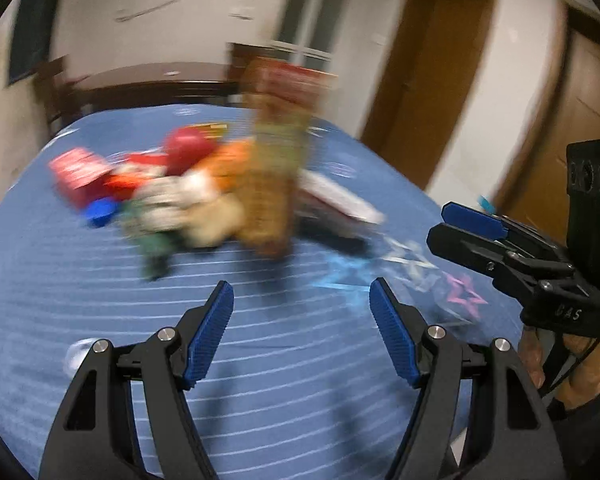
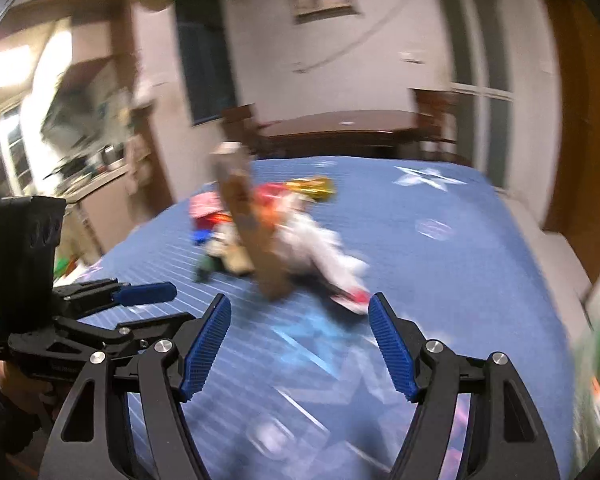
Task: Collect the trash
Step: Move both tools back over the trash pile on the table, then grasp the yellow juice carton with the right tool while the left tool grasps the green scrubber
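Note:
A blurred pile of trash (image 1: pixel 188 196) lies on the blue striped cloth (image 1: pixel 260 380): red packets, a blue cap (image 1: pixel 100 210), crumpled white paper, an orange wrapper. A tall brown carton (image 1: pixel 276 168) stands upright in it. My left gripper (image 1: pixel 302 300) is open and empty, short of the pile. My right gripper (image 2: pixel 299 312) is open and empty, near a white and red packet (image 2: pixel 350 296). The pile (image 2: pixel 284 224) and carton (image 2: pixel 248 220) also show in the right wrist view. Each gripper shows in the other's view, the right one (image 1: pixel 472 220) and the left one (image 2: pixel 144 294).
The cloth has star prints (image 2: pixel 420 178). A dark wooden table (image 2: pixel 340 128) and chairs stand behind. A brown door (image 1: pixel 428 80) is at the right. A kitchen counter (image 2: pixel 88 176) is at the left. Something green and blurred (image 2: pixel 596 360) is at the right edge.

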The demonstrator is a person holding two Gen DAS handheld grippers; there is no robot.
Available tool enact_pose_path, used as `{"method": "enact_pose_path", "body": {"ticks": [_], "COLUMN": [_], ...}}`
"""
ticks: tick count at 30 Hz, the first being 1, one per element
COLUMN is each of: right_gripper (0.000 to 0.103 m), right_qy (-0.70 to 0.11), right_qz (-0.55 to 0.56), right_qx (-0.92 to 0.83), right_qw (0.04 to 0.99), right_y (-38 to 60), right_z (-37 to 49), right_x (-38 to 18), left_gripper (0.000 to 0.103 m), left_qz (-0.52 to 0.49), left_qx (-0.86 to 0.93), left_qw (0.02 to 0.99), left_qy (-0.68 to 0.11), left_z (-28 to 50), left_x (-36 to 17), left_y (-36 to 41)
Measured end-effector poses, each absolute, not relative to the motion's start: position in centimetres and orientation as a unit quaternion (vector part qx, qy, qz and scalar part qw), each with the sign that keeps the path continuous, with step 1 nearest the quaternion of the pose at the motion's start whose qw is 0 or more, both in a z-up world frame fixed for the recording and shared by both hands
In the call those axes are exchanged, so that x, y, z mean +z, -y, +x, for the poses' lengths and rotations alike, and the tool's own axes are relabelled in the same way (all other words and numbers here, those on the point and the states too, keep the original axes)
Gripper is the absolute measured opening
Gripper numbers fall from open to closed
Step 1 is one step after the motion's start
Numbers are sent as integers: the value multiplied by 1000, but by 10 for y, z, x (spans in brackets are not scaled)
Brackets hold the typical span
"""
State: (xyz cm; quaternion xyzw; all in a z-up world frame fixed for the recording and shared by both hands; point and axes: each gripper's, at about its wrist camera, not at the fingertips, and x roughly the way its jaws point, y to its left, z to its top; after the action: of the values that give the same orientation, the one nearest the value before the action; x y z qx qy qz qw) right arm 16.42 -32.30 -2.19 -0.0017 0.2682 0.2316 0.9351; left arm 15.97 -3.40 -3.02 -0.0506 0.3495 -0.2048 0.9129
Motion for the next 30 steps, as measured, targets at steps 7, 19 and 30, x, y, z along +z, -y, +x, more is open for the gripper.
{"method": "enact_pose_path", "body": {"ticks": [7,19,30], "right_gripper": [69,26,26], "right_qy": [-277,-281,-280], "right_qz": [-45,-13,39], "right_qx": [241,209,201], "right_qw": [929,936,938], "right_y": [243,259,289], "right_z": [220,205,168], "right_x": [-21,-37,-44], "left_gripper": [68,68,51], "left_qz": [-86,-81,-26], "left_qx": [-149,-125,-104], "left_qw": [917,909,892], "left_qy": [-361,-389,-440], "left_z": [176,215,265], "left_x": [-41,-57,-79], "left_y": [-27,-48,-18]}}
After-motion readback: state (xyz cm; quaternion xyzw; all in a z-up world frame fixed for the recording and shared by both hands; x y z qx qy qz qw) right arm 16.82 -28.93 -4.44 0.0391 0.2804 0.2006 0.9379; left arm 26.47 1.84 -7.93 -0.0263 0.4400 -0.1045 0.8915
